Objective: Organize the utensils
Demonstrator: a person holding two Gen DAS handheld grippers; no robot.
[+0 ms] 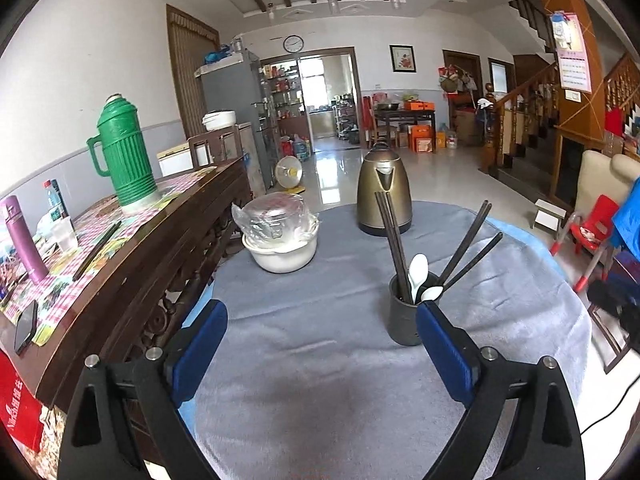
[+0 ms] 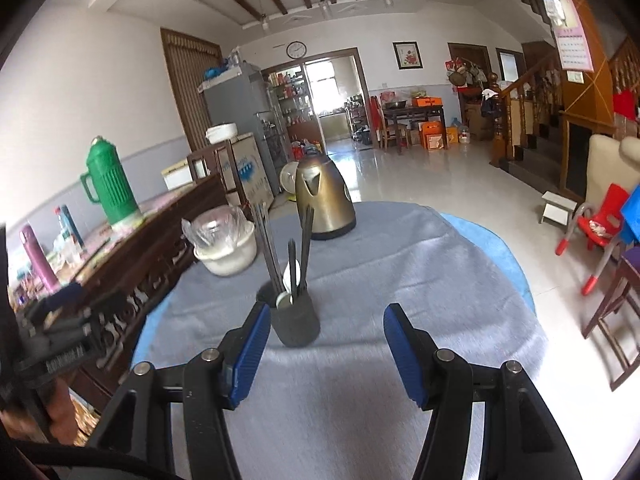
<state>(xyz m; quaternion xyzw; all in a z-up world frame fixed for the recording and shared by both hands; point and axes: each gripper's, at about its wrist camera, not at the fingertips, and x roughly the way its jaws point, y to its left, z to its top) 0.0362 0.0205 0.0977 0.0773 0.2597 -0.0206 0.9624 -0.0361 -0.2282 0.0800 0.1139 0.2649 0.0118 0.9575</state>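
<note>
A dark utensil holder [image 1: 405, 314] stands upright on the grey tablecloth [image 1: 320, 360]. It holds several dark chopsticks [image 1: 390, 240] and two white spoons [image 1: 418, 270]. My left gripper [image 1: 320, 332] is open and empty, with the holder just beyond its right fingertip. In the right wrist view the holder [image 2: 294, 320] with chopsticks [image 2: 268, 248] and a spoon [image 2: 285, 300] stands just beyond the left fingertip of my right gripper [image 2: 324, 330], which is open and empty. The left gripper shows blurred at that view's left edge.
A bronze kettle [image 1: 384, 192] stands at the table's far side. A white bowl with plastic-wrapped dishes [image 1: 280, 236] sits far left. A wooden sideboard [image 1: 120, 240] on the left carries a green thermos [image 1: 122, 152], a purple bottle [image 1: 22, 236] and a phone [image 1: 26, 326].
</note>
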